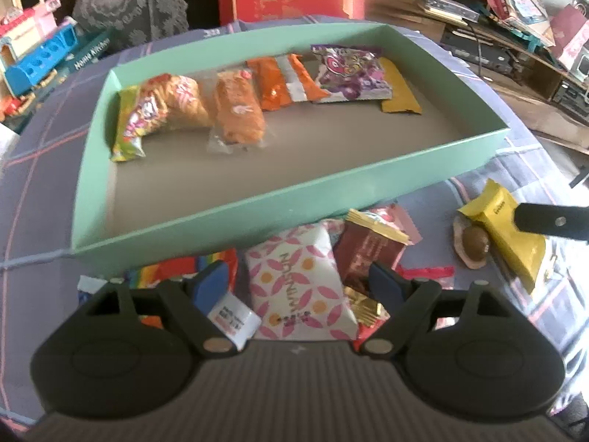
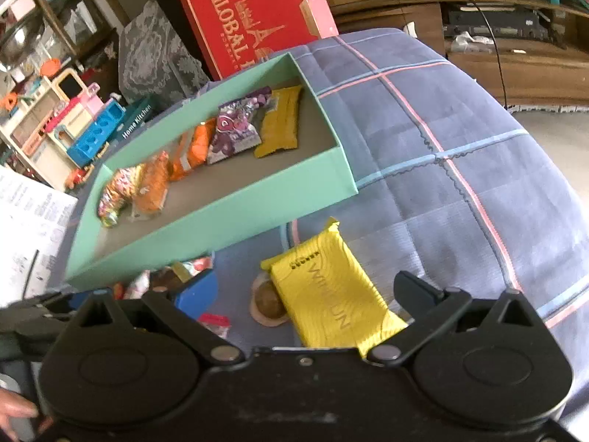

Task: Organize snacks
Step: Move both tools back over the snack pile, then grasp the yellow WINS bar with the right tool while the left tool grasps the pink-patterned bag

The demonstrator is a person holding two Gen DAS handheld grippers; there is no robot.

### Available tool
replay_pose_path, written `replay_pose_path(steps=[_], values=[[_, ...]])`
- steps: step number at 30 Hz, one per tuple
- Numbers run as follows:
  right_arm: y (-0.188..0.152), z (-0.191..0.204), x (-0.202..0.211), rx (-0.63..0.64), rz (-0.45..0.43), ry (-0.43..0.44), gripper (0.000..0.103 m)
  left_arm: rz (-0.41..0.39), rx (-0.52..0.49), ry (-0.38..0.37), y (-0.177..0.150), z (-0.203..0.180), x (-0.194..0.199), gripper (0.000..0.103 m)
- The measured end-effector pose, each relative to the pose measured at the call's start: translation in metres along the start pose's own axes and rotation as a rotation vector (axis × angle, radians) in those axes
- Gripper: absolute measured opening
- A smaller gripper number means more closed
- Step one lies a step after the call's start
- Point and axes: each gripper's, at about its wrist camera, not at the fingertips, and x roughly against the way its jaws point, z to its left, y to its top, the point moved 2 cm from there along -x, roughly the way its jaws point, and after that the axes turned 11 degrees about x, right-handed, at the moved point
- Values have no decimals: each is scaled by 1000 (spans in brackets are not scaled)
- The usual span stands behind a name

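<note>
A mint-green tray [image 1: 279,202] holds a row of several wrapped snacks along its far side, among them a purple pack [image 1: 349,70]. In front of it lies a heap of loose snacks. My left gripper [image 1: 298,287] is open over the heap, its blue pads either side of a white pack with pink petals [image 1: 294,280], not pressing it. A maroon pack [image 1: 364,254] lies beside it. My right gripper [image 2: 307,294] is open astride a yellow pack [image 2: 327,294], which rests partly on a round brown sweet [image 2: 267,300]. One right finger [image 1: 552,221] shows over the yellow pack [image 1: 508,235].
The tray [image 2: 221,217] sits on a blue checked cloth [image 2: 460,129]. A red box [image 2: 254,18] stands behind it, a toy kitchen [image 2: 73,118] to the left and a cluttered wooden shelf [image 2: 515,55] to the right. A person's fingers [image 2: 14,412] show at the lower left.
</note>
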Motion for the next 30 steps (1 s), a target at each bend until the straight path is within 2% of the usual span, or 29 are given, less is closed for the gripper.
replay_pose_path(steps=[2, 7, 11, 12, 15, 23, 27, 30], values=[[-1, 1, -3, 22, -10, -21, 102, 16, -10, -18, -1, -2, -1, 84], [-3, 10, -11, 108, -3, -48, 76, 25, -48, -29, -8, -9, -2, 84], [-7, 14, -18, 144, 16, -53, 68, 27, -72, -38, -12, -14, -2, 84], [-9, 14, -20, 157, 22, -58, 60, 29, -74, -44, -12, -15, -1, 84], [-14, 16, -21, 184, 25, -63, 52, 36, -81, -62, -13, -19, 0, 84], [-40, 3, -1, 113, -6, -57, 52, 73, -126, -177, -26, -38, 10, 84], [-51, -1, 7, 87, -16, -46, 52, 81, -80, -195, -29, -30, 17, 84], [-53, -4, 9, 77, -20, -40, 53, 62, -49, -176, -29, -17, 25, 84]])
